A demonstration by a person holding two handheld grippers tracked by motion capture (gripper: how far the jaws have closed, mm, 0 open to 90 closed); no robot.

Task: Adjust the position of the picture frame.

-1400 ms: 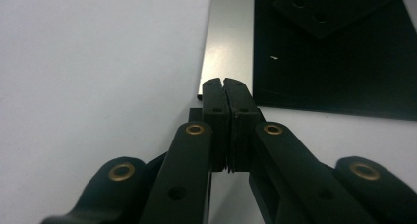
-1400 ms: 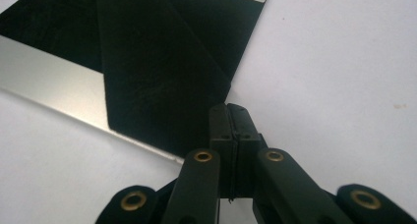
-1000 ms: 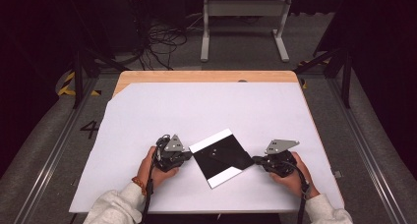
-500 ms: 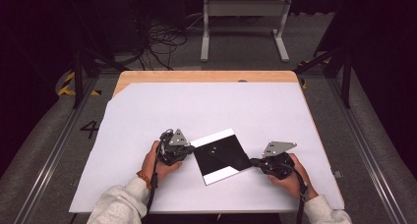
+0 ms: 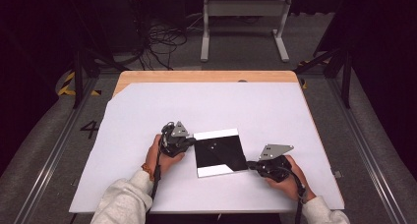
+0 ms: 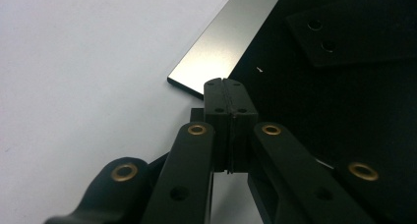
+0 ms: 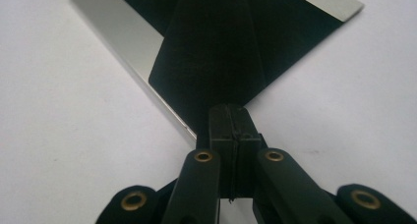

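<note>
We see the folded sheet [image 5: 216, 153] lying flat on the worktop [image 5: 147, 116], nearer its front edge than its back, about midway between the side edges. The left claw [image 5: 191, 141] sits at the sheet's left edge, and the right claw [image 5: 249, 165] at its front right corner.

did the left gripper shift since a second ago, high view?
Yes. The left gripper has slid slightly right, away from the white sheet's left edge, its closed jaws now at the black sheet's left edge.
</note>
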